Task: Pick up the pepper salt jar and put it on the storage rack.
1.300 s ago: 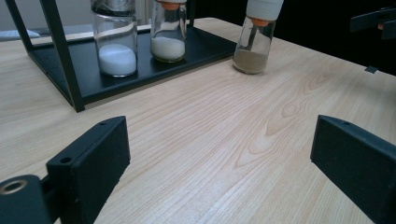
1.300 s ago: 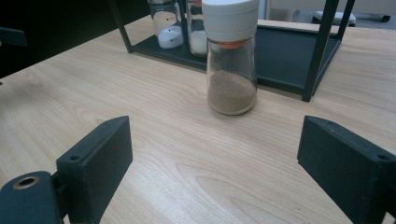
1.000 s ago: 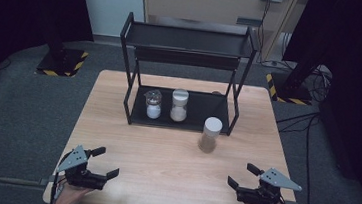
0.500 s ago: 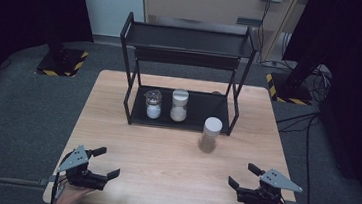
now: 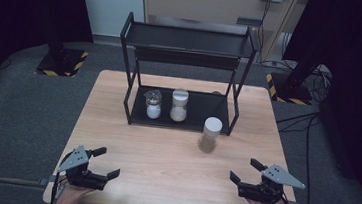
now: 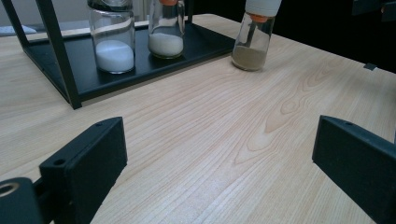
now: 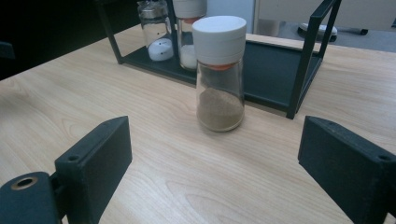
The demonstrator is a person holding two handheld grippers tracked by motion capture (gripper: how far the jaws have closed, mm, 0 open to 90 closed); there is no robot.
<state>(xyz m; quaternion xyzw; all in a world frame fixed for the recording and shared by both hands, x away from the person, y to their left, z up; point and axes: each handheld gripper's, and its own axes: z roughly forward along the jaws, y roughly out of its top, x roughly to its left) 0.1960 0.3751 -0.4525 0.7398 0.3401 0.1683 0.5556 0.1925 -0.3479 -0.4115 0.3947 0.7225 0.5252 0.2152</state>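
Brown spice jar (image 5: 210, 134): stands upright on the counter at centre right of the high view, just in front of the rack's right front leg, apart from both grippers.
Left gripper (image 5: 98, 163): lower left of the high view, jaws spread wide, holding nothing.
Right gripper (image 5: 244, 172): lower right of the high view, jaws likewise wide apart and empty.
Right gripper view: the brown spice jar (image 7: 220, 74) sits at the centre between the jaws but well ahead of them; a white cap, an orange ring under it and brown powder filling the lower part are plain here, details too small in the high view.
Left gripper view: the brown spice jar (image 6: 254, 36) stands at upper right, its cap cut by the frame edge; the two jars on the rack show their white contents at upper left.
Rack (image 5: 188, 41): black, two-tiered, seen whole from above; its upper shelf is bare.
Rack jars: a clear-lidded jar (image 5: 153, 104) and a white-capped jar (image 5: 179, 105) stand side by side on the bottom shelf.
Counter (image 5: 164, 155): pale wood with visible grain.
Room: grey carpet, dark curtains at both sides, yellow-black striped stand bases, cables at upper right.
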